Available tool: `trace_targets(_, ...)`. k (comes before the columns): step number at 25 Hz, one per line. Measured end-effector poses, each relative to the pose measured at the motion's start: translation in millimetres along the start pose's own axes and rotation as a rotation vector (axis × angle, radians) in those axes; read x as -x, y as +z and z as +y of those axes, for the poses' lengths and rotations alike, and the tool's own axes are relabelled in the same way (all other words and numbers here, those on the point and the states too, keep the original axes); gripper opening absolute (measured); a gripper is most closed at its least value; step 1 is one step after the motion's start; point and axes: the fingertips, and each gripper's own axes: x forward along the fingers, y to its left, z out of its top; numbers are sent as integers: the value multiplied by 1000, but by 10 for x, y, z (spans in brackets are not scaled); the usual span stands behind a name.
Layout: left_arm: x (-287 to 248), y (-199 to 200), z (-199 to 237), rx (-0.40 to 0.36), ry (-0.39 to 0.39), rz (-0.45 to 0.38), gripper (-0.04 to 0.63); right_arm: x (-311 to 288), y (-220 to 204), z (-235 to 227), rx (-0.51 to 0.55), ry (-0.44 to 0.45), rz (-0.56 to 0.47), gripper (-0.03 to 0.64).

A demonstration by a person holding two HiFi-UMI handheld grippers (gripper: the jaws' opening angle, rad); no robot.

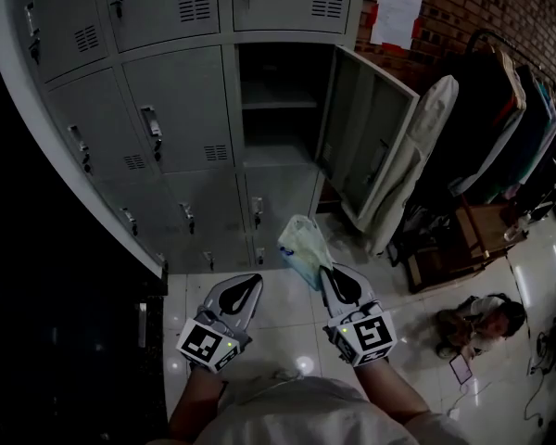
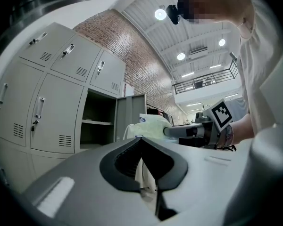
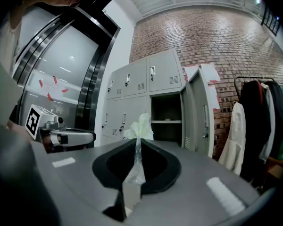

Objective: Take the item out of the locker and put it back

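status: roughly halfway by my read. plastic bag (image 1: 304, 247) is out of the open locker (image 1: 280, 135), so the take-out half looks done. put-back half not yet done

locker: door (image 1: 371, 133) swung wide, compartment looks bare from where I stand, one shelf (image 1: 278, 107) across it, nothing visible on it. interior is dark, so I can't rule out something small at the back

bag position: in the air in front of the open locker, below its opening and well clear of it, a bit towards the door side. not touching locker, door or floor

right gripper (image 1: 334, 276): fingers (image 3: 160, 171) pressed together on a thin twisted neck of the bag film. the film runs up the seam between them, and the bunched bulk of the bag sits beyond the tips, on the locker side. it's a pinch on the film, not a hold around the bag's body

left gripper (image 1: 248, 287): fingers (image 2: 118, 168) closed tip to tip, nothing between them. it sits beside the right one, further from the door side of the locker, apart from the bag

left to do, as I judge it: carry the bag up and into the opening, set it down on the shelf or the compartment floor, release, back out. watch that the loose bulk clears the frame on the way in, since only the neck is held
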Motion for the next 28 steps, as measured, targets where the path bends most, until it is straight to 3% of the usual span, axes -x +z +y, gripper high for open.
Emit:
trace_targets(10,123,77,80,-22,12,-5,-31,-36,76,186,57,8,-20,15)
trace_targets(28,-223,11,474,-57,53,-7,-31,-457,-19,-101,95,32,-25,15)
